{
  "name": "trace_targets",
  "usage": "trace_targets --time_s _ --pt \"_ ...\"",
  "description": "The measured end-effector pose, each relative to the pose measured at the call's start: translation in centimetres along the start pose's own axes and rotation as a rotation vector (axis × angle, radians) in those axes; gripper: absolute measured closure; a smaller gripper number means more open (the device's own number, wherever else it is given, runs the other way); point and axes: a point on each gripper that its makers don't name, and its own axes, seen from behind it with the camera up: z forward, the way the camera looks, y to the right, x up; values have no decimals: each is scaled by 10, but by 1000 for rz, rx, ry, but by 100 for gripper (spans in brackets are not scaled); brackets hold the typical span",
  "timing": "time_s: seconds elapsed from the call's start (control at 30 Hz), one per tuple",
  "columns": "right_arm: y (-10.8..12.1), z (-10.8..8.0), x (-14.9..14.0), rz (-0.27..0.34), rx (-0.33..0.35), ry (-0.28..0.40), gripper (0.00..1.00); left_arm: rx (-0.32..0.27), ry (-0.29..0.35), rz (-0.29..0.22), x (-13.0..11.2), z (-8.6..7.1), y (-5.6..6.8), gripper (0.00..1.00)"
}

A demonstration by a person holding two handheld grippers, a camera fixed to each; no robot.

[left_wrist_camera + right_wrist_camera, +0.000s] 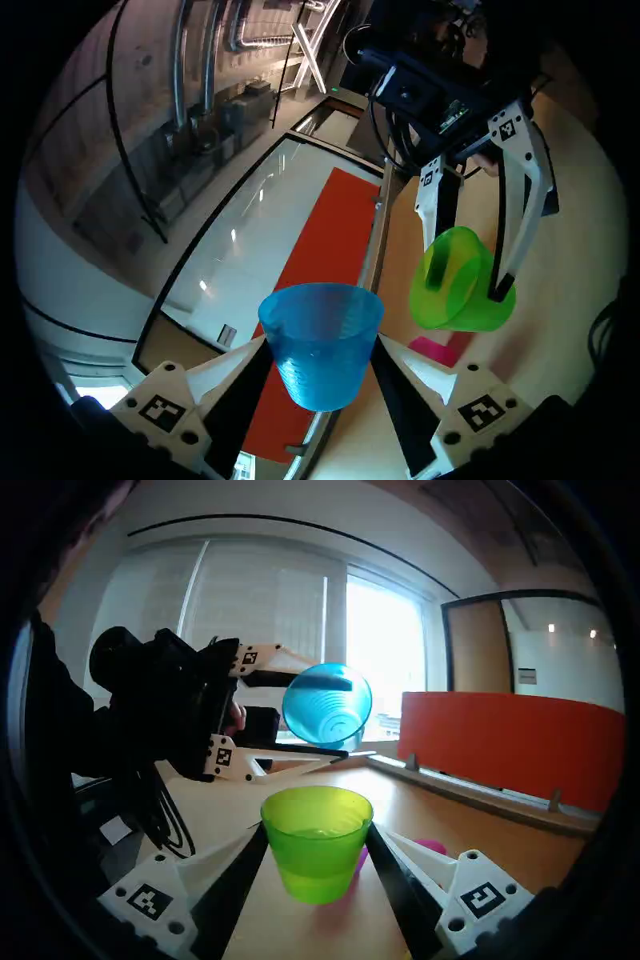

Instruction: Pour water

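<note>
**Two plastic cups, one in each claw, above the wooden desk**

Left gripper view: the left claw (322, 344) is narrowed onto a blue cup (320, 352), with both white fingers pressing its sides. The cup is see-through plastic and tapered, with a round rim and fine ribs low on the wall. Farther off, the right claw (470, 286) grips a green cup (460, 280). It is also translucent and smooth, its mouth tipped toward this camera. One finger is on the outer wall, and the other shows dark through the plastic. A small pink thing (436, 348) lies on the desk (560, 304) below it. The desk is light wood with a matte top. A flat red panel (328, 240) runs along its edge.

Right gripper view: the green cup (318, 840) sits upright between the right claw (318, 836) fingers, clamped on both sides. A darker band low in the wall may be water; cannot tell for sure. The blue cup (320, 700) hangs above and behind it, on its side with its mouth toward this camera and rings visible inside. The left claw (336, 720) is closed on it, one finger above and one below. A hand (236, 716) holds that gripper. The two cups are apart. The pink thing (432, 846) is just behind the green cup on the desk (448, 816). The red panel (512, 744) stands at the right.
</note>
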Motion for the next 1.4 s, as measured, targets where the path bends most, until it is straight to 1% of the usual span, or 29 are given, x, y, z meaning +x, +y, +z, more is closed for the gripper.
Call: trace_targets --time_s 0.17,0.47,0.6,0.77,1.0,1.07,1.17,1.3,1.4 --pt "1 0 0 -2 -2 1 11 2 -5 -77 -4 1 -1 20" --pt "1 -1 2 -4 -5 2 11 -14 -28 -207 -16 1 6 20" --pt "2 -1 3 -4 -6 2 11 -23 -40 -285 -20 0 9 20" --pt "1 -1 4 -7 -7 2 11 -19 -49 -381 -25 0 7 20" --pt "3 -2 5 -5 -11 7 11 -19 -60 -458 -34 2 3 20" --pt "3 -2 6 -6 -12 7 11 -19 -68 -488 -38 3 2 20" --pt "3 -2 6 -7 -13 8 11 -24 -84 -553 -44 7 2 20" --pt "4 -3 5 -7 -15 8 11 -33 -88 -646 -47 9 2 20" --pt "5 -3 6 -7 -17 8 11 -41 -87 -696 -48 10 2 20"
